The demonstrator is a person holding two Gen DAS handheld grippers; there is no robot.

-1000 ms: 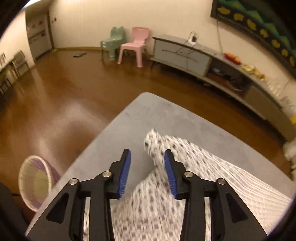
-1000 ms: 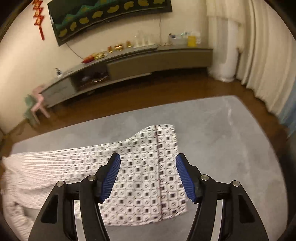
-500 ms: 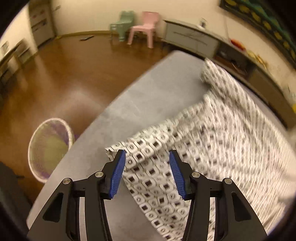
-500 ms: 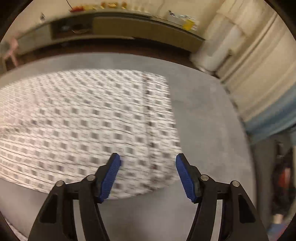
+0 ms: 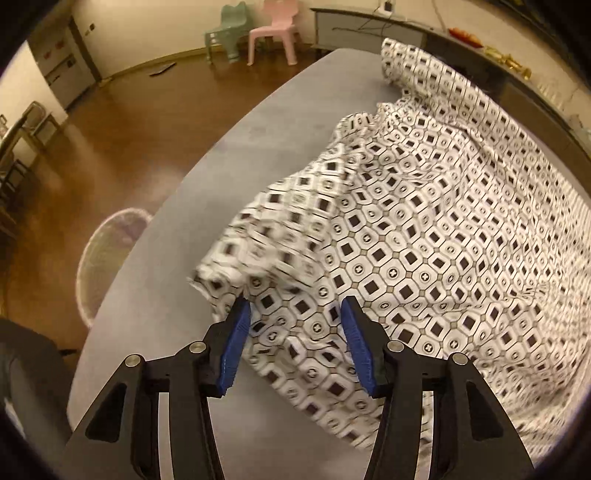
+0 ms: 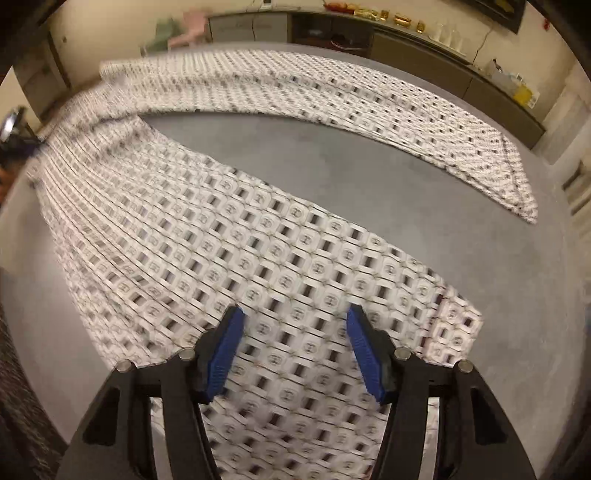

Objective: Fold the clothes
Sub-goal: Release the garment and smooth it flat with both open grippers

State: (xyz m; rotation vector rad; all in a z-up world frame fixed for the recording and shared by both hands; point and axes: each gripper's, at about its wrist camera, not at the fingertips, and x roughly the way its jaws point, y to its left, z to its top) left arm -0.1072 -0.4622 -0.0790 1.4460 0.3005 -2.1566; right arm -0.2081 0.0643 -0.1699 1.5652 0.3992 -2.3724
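Note:
A pair of white trousers with a black square-and-circle pattern (image 5: 424, 221) lies spread on the grey table (image 5: 258, 122). In the right wrist view its two legs (image 6: 229, 236) run apart, the far leg (image 6: 369, 107) along the back. My left gripper (image 5: 293, 325) is open, its blue pads either side of the rumpled waist end near the table's left edge. My right gripper (image 6: 293, 332) is open above the near leg's hem end, not touching cloth that I can see.
A round woven basket (image 5: 107, 258) stands on the wooden floor left of the table. A pink chair (image 5: 275, 33) and a green chair (image 5: 225, 29) stand far off. A long low cabinet (image 6: 406, 40) runs behind the table.
Both grippers have swung down and in over the trousers. The left now straddles the waist end; the right has turned to look along the two legs. Both stayed open.

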